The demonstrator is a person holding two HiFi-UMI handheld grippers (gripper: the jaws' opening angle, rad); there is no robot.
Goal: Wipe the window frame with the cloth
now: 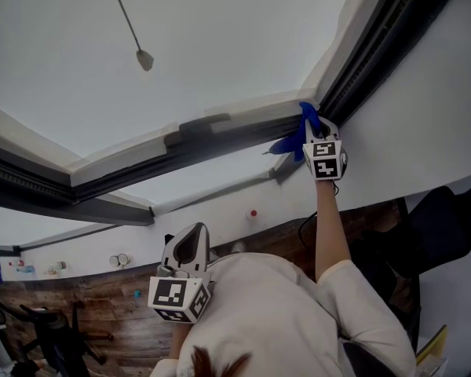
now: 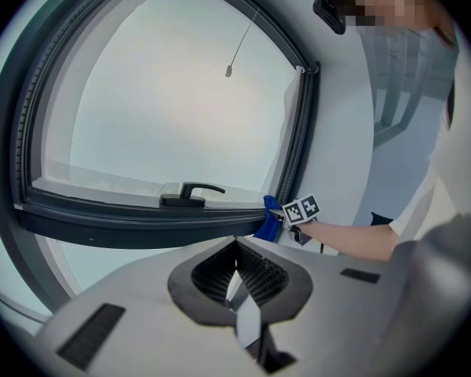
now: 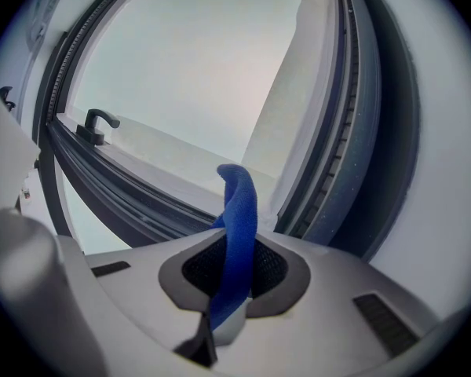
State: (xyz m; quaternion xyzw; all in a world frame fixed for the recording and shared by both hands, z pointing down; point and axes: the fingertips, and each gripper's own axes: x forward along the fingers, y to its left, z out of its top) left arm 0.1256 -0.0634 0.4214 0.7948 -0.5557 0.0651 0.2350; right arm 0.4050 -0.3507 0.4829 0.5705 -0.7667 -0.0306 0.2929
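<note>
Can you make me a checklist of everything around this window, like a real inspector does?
Surface: dark window frame around pale glass; no dirt can be made out.
Job's things: blue cloth at the frame's corner.
Clutter: small items on a ledge, too small to tell.
Grippers: right gripper shut on the cloth; left gripper shut, empty, held low, away from the frame.
Cables: thin pull cord hangs in front of the glass.
Surroundings: window handle, white wall, wooden floor.

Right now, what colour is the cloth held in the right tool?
Plain blue. The cloth shows best in the right gripper view.
</note>
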